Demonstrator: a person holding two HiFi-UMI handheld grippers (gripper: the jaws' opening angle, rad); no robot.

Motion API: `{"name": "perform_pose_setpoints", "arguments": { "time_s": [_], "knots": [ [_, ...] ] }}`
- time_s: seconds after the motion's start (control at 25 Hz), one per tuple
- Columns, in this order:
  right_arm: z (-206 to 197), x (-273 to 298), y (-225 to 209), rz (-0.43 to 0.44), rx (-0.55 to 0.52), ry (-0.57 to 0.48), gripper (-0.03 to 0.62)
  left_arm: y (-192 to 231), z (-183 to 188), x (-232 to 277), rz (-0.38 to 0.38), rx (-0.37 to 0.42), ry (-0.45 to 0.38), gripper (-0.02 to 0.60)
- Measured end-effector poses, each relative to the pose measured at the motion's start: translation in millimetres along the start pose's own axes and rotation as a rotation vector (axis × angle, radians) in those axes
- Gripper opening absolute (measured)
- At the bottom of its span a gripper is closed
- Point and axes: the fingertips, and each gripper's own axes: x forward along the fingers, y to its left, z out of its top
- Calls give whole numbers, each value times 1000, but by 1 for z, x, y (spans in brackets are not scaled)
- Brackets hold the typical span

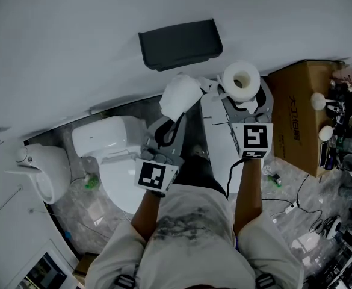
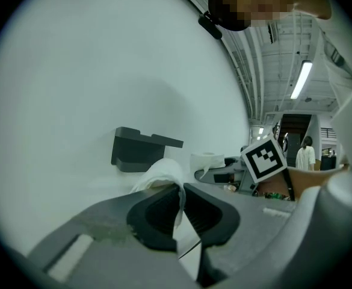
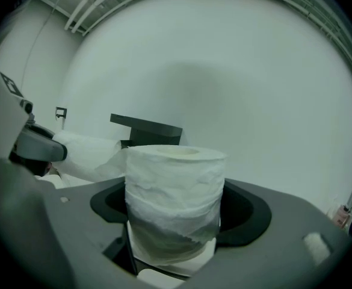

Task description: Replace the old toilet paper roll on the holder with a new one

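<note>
Head view shows the right tongs gripping an upright white toilet paper roll, core vertical, just right of and below the dark grey wall-mounted holder, while the left tongs pinch a crumpled white tissue wad beneath it.

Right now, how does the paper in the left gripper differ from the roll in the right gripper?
The paper in the left gripper is a loose, crumpled sheet; the roll in the right gripper is a wound cylinder with an open core. The paper is pinched between nearly closed jaws; the roll stands upright between wide-set jaws. Both are white tissue, held near the dark wall holder.
</note>
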Motion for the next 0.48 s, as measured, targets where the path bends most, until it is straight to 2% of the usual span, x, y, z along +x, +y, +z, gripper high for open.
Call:
{"name": "perform_pose_setpoints", "arguments": {
  "time_s": [0.48],
  "knots": [
    [-18,23,4,6,-69,36,405,13,-20,16,-3,-21,4,21]
  ]
}}
